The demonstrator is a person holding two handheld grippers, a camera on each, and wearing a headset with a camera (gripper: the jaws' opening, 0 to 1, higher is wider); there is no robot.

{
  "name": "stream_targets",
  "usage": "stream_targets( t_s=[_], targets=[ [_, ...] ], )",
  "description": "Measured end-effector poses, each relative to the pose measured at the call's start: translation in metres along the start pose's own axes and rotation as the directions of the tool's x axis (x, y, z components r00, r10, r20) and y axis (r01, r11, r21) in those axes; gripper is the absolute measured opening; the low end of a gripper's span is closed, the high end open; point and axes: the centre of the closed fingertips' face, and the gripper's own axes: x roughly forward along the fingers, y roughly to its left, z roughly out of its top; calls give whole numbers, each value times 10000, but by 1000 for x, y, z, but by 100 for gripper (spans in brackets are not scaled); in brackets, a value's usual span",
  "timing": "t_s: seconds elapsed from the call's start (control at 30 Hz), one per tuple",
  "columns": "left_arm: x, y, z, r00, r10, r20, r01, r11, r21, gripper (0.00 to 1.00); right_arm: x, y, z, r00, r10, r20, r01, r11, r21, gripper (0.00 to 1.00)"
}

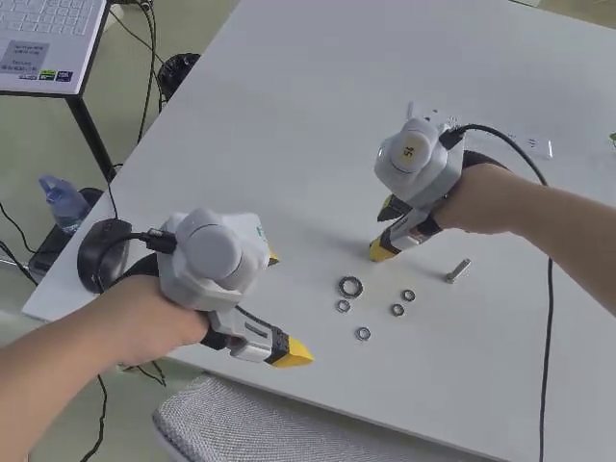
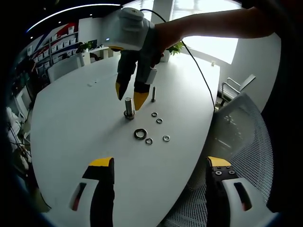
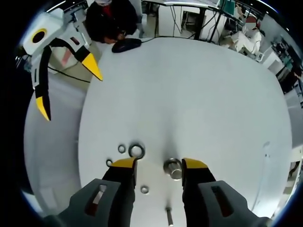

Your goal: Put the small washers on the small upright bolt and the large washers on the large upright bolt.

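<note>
Straddling large bolt (image 3: pixel 173 168) at lower centre with right gripper (image 3: pixel 159 164), jaws apart, not clamping. Holding left gripper (image 2: pixel 160 163) jaws wide apart, empty. Seeing washers (image 1: pixel 350 286) lying flat mid-frame near large bolt. Expecting thin, light, slippery steel; probably pinching across outer rim, tipping edge up first.

On my feed the white table (image 1: pixel 289 125) carries one large washer (image 1: pixel 350 286) lying flat, with four small washers (image 1: pixel 397 310) scattered loosely near it on the bare top. In the left gripper view I see the large bolt (image 2: pixel 129 108) standing upright just beyond the large washer, and the small bolt (image 2: pixel 153 93) standing near it, apart from the washers
</note>
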Motion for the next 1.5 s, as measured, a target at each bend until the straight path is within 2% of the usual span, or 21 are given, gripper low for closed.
stream_targets(
  t_s=[0.27, 0.33, 0.57, 0.8, 1.0, 1.13, 1.3, 1.5],
  targets=[
    [2, -1, -1, 10000, -57, -28, 57, 9999, 112, 78, 5, 17, -1, 9999, 144, -16, -145, 9988, -477, 39],
    [2, -2, -1, 10000, -73, -17, 73, 9999, 127, 78, 8, 15, -2, 9997, 250, -17, -250, 9980, -577, 39],
    [0, 0, -2, 10000, -78, -16, 78, 9999, 140, 78, 14, 27, -5, 9986, 529, -42, -530, 9942, -935, 39],
    [0, 1, -2, 10000, -62, -50, 63, 9998, 185, 77, 19, 41, -7, 9967, 813, -2, -803, 9832, -1636, 39],
    [0, 2, 4, 9999, -73, 130, 71, 9999, 96, 77, 29, 45, -10, 9953, 964, -83, -960, 9734, -2081, 39],
    [-1, 2, 5, 9999, -61, 136, 59, 9999, 110, 77, 36, 42, -13, 9964, 805, -272, -848, 9643, -2508, 37],
    [-1, 0, 2, 10000, -80, 49, 79, 9999, 139, 77, 44, 41, -16, 9951, 902, -402, -971, 9670, -2354, 35],
    [-1, -1, 1, 9999, -106, -31, 106, 9998, 169, 77, 55, 41, -19, 9949, 786, -633, -905, 9725, -2146, 33]
  ],
)
